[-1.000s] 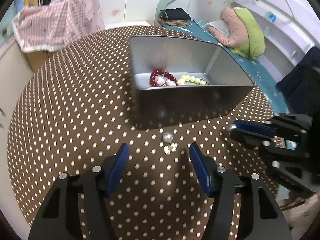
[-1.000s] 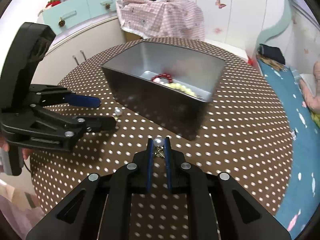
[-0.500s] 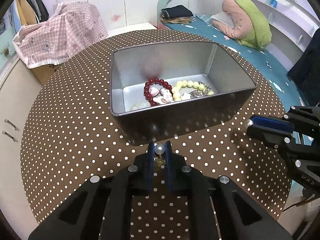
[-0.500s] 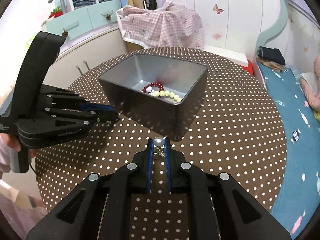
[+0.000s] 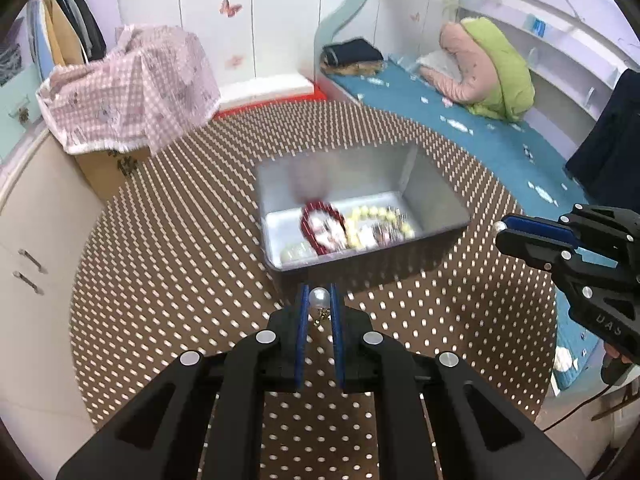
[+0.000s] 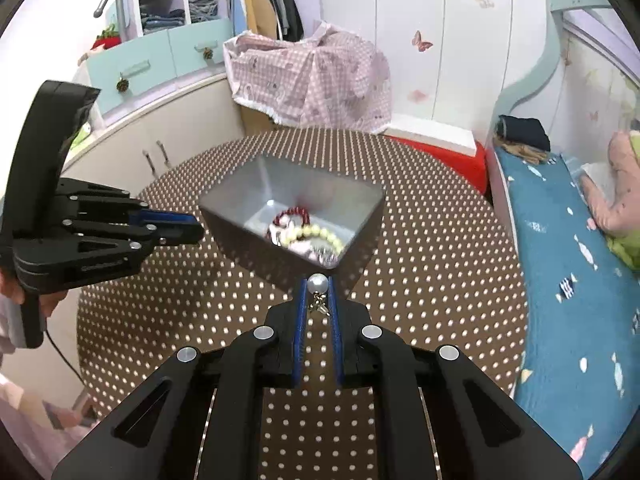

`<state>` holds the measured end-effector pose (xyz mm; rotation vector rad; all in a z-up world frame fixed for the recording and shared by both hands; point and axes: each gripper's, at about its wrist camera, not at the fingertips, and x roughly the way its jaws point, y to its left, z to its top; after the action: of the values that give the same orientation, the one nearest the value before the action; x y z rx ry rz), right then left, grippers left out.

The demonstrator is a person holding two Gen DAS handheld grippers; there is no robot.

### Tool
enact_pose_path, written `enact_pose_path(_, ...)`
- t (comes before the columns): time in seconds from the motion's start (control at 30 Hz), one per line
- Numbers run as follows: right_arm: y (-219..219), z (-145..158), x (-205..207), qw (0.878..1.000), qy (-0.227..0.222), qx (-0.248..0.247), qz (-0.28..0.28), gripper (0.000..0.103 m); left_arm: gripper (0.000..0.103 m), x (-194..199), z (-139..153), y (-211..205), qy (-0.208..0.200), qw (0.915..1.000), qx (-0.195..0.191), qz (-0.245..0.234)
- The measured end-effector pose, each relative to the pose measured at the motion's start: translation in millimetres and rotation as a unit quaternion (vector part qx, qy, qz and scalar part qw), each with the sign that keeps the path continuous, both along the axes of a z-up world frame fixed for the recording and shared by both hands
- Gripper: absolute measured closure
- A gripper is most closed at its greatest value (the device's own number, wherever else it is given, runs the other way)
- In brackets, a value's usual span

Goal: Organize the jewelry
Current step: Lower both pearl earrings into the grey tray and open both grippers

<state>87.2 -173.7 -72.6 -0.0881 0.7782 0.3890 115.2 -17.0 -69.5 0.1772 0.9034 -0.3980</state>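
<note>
A grey metal box (image 5: 436,200) (image 6: 236,208) stands on the round dotted table and holds a red bead bracelet (image 5: 320,216) (image 6: 292,214), a pale yellow bead bracelet (image 5: 376,216) (image 6: 320,234) and other small pieces. My left gripper (image 5: 319,300) is shut on a pearl earring (image 5: 319,297) with a small gold charm hanging below, held above the table just short of the box's near wall. My right gripper (image 6: 318,286) is shut on a second pearl earring (image 6: 317,283), held near the box's corner. It also shows in the left wrist view (image 5: 500,229), right of the box.
The brown polka-dot table (image 5: 180,240) (image 6: 440,260) is round, with its edge close on all sides. A pink checked cloth (image 5: 128,88) covers something behind it. A bed (image 6: 560,260) lies to the right, cabinets (image 6: 160,128) to the left.
My left gripper closed on the pearl earring that lay on the table and lifted it. Both grippers have risen, so the box looks smaller and lower.
</note>
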Motion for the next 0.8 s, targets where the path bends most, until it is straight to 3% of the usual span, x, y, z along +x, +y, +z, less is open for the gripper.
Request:
enact_pose_path(0.33,19.0,64.7,23.7,0.999,-0.044,-0.001,0.011,0.092,0.094,21.9,54.4,16.1,-0.034,0.999,-0.026,0.005)
enact_pose_path(0.7,32.5,62.0,69.4,0.999,-0.005,0.026,0.035,0.09,0.091,59.3,56.2,1.0,-0.012,0.9994,-0.025,0.019)
enact_pose_path(0.77,30.6,58.8,72.1,0.999,0.003,0.025,0.033,0.082,0.067,63.6,54.0,1.0,-0.013,0.9994,-0.02,0.025)
enact_pose_path(0.8,29.2,56.9,72.4,0.999,0.005,0.021,0.03,0.077,0.037,66.4,52.9,1.5,-0.015,0.9992,-0.012,0.034)
